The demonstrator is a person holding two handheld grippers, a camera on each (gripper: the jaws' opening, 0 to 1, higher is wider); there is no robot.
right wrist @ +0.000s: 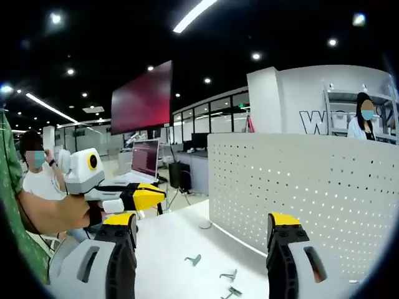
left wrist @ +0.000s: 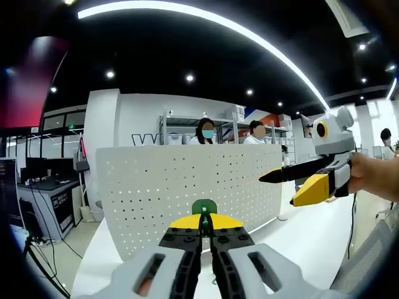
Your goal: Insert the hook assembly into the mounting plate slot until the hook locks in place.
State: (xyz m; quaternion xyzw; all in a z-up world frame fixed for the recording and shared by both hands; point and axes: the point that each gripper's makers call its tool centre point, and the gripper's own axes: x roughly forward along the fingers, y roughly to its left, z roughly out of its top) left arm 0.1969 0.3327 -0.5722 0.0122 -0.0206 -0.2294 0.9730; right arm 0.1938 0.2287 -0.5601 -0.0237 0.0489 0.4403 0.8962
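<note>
Left gripper: jaws closed together, a small green hook piece seen at their tips, grip not confirmed. White perforated mounting plate stands upright just beyond the jaws. Right gripper: jaws wide apart, nothing between them. Three loose metal hooks are seen on the white table between those jaws, plate ahead to the right.

White perforated metal mounting plate standing upright across frame centre, small grey metal hooks lying loose on the white tabletop at lower centre, apart from the plate
</note>
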